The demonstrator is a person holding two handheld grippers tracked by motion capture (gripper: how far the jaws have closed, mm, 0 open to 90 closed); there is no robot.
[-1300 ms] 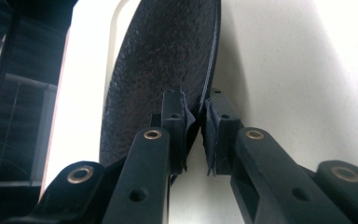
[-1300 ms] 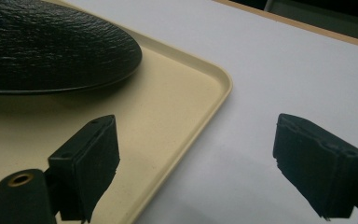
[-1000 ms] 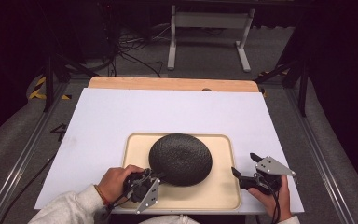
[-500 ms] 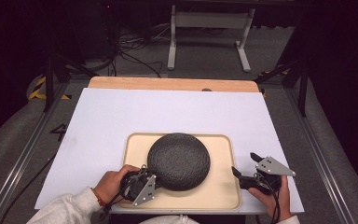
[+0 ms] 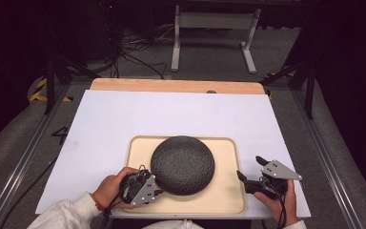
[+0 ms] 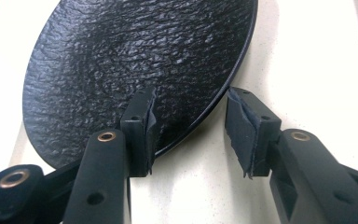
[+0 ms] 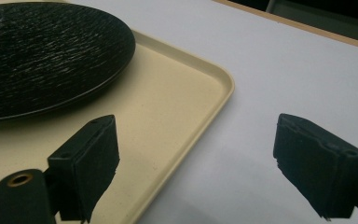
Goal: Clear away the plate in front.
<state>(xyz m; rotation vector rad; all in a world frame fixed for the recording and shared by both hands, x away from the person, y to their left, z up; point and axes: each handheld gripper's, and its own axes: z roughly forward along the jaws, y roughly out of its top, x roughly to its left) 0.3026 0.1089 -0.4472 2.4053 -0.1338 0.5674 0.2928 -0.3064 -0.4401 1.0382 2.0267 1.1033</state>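
Since a second ago, your left gripper [image 5: 158, 187] has let its jaws spread: they have just been opening, and in the left gripper view the black textured plate [image 6: 135, 70] has its rim running between them with clear space on either side, one pad [image 6: 142, 130] over the plate's top near the edge, the other pad [image 6: 244, 130] well off to the side above the tray, neither pressing. You have released the plate (it sits flat now, where a second ago it looked lifted at your end). The plate [image 5: 182, 164] rests in the beige tray [image 5: 231, 191], towards its left half and close to your side, and the tray lies on the white table sheet [image 5: 124, 119] near the front edge. Your right gripper [image 5: 248, 177] hangs at the tray's right rim with its jaws wide apart and nothing between them; in the right gripper view one jaw stands over the tray [image 7: 182, 121], the other over the white sheet [image 7: 284, 70].
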